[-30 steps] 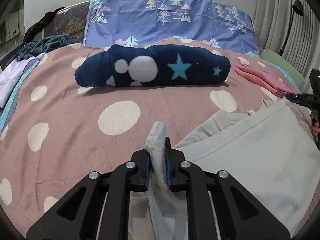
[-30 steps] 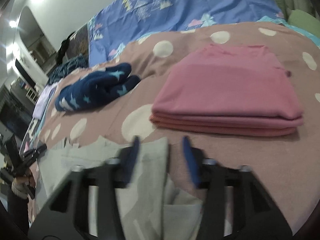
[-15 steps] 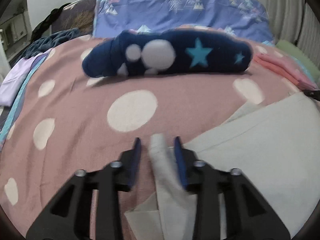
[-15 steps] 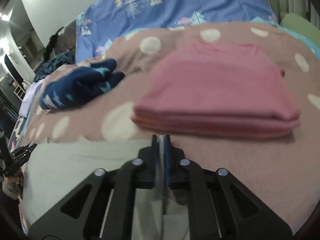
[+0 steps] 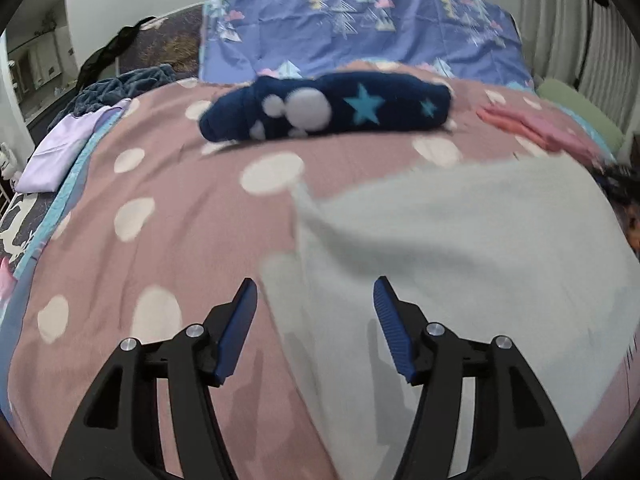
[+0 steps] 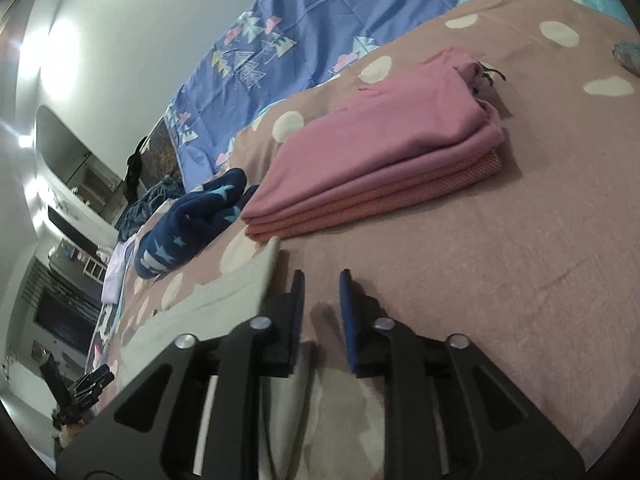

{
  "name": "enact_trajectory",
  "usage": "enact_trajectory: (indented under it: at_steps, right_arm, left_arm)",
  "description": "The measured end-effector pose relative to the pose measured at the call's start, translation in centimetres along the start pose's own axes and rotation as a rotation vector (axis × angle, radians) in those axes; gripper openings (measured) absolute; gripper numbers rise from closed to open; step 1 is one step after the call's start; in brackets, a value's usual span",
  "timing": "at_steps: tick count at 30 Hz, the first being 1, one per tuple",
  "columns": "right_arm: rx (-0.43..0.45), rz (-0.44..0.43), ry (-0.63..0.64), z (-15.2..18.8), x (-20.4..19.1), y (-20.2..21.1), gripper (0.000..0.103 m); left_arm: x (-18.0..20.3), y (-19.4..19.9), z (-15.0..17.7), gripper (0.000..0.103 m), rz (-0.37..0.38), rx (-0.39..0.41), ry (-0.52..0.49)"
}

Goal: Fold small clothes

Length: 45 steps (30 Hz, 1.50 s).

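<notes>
- Left wrist camera sits low over the bed (image 5: 180, 208), looking along it toward the blue pillow (image 5: 360, 28).
- Right wrist camera, rolled sideways, hovers close too.
- Both catch the navy bundle (image 5: 328, 108) and the pink stack (image 6: 380, 152).

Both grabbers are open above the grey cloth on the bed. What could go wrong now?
The grey cloth lies loose, so its fold might slip. The left gripper, jaws just opening, hangs over its edge and could snag it. The right gripper, also opening, is near the folded pink stack and could bump it.
</notes>
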State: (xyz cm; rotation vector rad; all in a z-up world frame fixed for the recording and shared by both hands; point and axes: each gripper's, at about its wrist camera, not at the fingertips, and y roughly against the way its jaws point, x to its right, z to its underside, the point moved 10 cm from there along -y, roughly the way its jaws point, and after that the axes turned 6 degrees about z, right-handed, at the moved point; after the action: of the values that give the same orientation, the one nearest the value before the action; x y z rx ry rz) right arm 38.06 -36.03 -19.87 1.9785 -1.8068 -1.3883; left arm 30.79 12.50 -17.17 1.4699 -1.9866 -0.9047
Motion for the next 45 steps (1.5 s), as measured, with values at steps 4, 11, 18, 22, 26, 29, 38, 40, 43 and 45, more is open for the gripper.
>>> enact_trajectory:
  at_steps: [4, 11, 18, 22, 26, 29, 38, 40, 43, 45]
  right_arm:
    - [0.000, -0.005, 0.068, 0.4, -1.1, 0.0, 0.033]
    - [-0.008, -0.044, 0.088, 0.4, -1.9, 0.2, 0.037]
    - [-0.087, 0.002, 0.276, -0.3, -6.6, -2.2, 0.041]
    - [-0.056, 0.045, 0.219, -0.3, -4.9, -2.9, 0.003]
    - [-0.059, -0.086, 0.080, -1.2, -3.1, -1.8, 0.004]
    - [-0.041, -0.032, 0.114, -0.8, -2.9, -2.1, 0.023]
    - [-0.021, -0.157, -0.059, -0.4, 0.8, 3.7, 0.029]
    - [-0.057, -0.152, -0.061, 0.7, 1.2, 3.7, 0.029]
    - [-0.087, -0.130, -0.004, 1.5, 0.3, 3.5, 0.034]
    - [-0.103, -0.119, 0.046, 2.0, -0.7, 3.4, 0.041]
  left_arm:
    - [2.2, 0.3, 2.7, 0.061, -0.057, -0.052, -0.053]
    - [2.2, -0.1, 5.6, 0.067, -0.108, -0.053, 0.039]
    - [1.7, -0.2, 6.0, 0.070, -0.082, -0.051, 0.107]
    - [1.5, -0.5, 5.9, 0.072, -0.093, -0.053, 0.134]
    - [1.4, -0.4, 6.0, 0.073, -0.089, -0.041, 0.142]
    - [1.4, -0.4, 6.0, 0.076, -0.100, -0.038, 0.143]
    - [5.6, 2.9, 4.6, 0.069, -0.128, 0.045, 0.100]
    - [12.1, 4.5, 3.4, 0.069, -0.006, 0.095, 0.002]
    - [22.7, 5.6, 3.5, 0.069, 0.178, 0.098, -0.173]
    - [30.1, 5.7, 5.2, 0.070, 0.259, 0.074, -0.347]
